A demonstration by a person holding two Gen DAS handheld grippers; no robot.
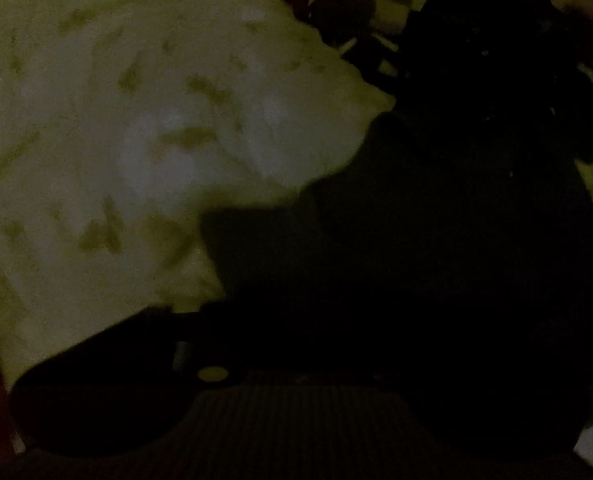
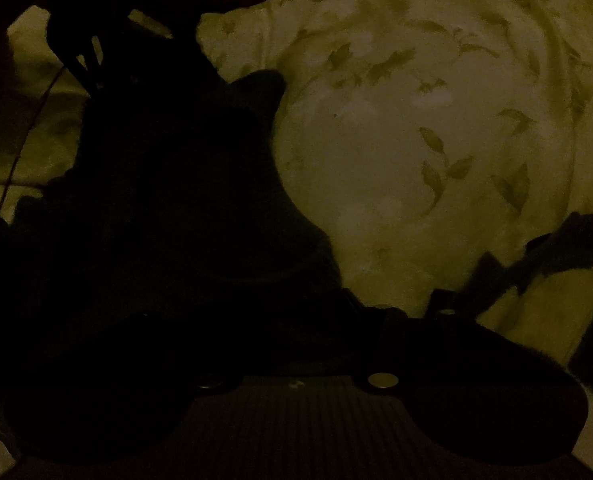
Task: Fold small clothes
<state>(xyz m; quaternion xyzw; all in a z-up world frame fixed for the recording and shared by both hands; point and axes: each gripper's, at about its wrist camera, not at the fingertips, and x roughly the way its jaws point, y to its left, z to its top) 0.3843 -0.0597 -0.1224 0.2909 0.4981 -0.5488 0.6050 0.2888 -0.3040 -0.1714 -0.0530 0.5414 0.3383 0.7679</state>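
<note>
Dim home bedroom, pale leaf-printed bedsheet [image 2: 436, 128] spread wide, dark garment [image 2: 168, 208] lying across it

Your left wrist camera looks steeply down along its tongs, close above a pale leaf-printed bedsheet [image 1: 136, 140] that fills the left of its view, with a black garment [image 1: 456, 220] spreading over the right. Your right wrist camera also tilts sharply down and sits just as near, but mirrored: the same dark garment [image 2: 156, 200] takes the left, the sheet [image 2: 416, 140] the right. Both views share that garment and the sheet around it. Each is very dim, and the left one is blurred.
</note>
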